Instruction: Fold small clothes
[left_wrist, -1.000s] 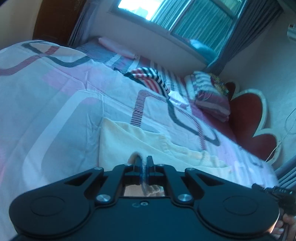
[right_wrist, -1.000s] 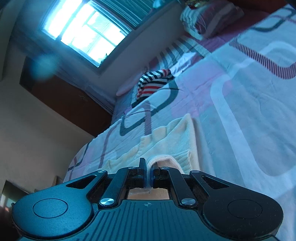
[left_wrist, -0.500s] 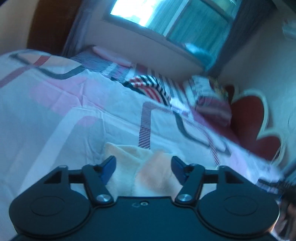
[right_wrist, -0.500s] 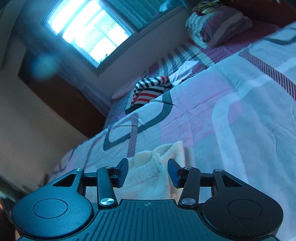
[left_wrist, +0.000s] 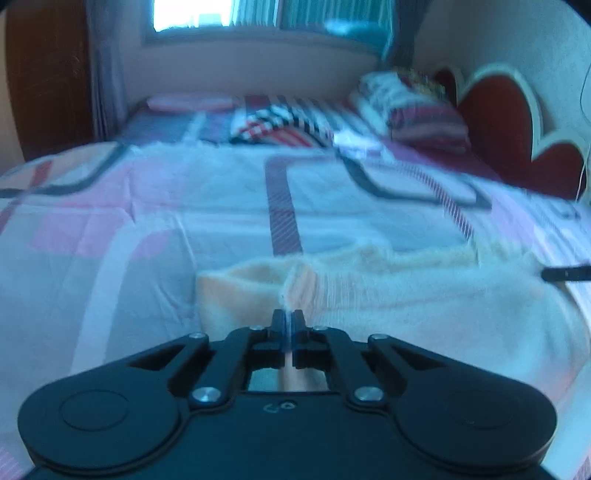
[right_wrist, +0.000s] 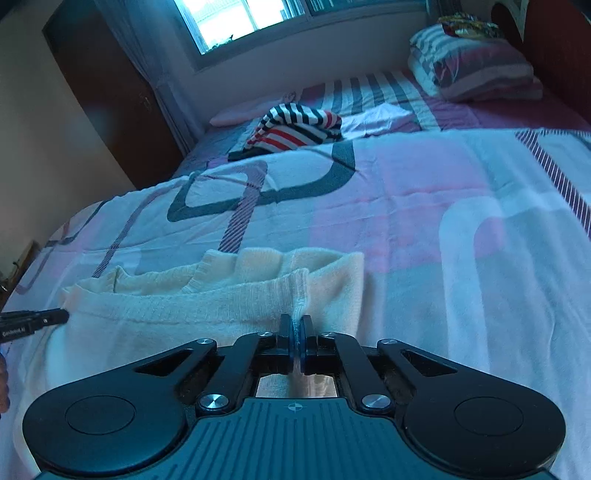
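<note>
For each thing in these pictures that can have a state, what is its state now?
Left claw: shut on the cream knit garment.
Right claw: shut on the cream knit garment.
Cream knit garment: partly folded on the bed, its near edge pinched at two points.
Striped garment: lying bunched on the bed, untouched.
Pillow: resting at the head of the bed.
Window: bright with daylight.
</note>
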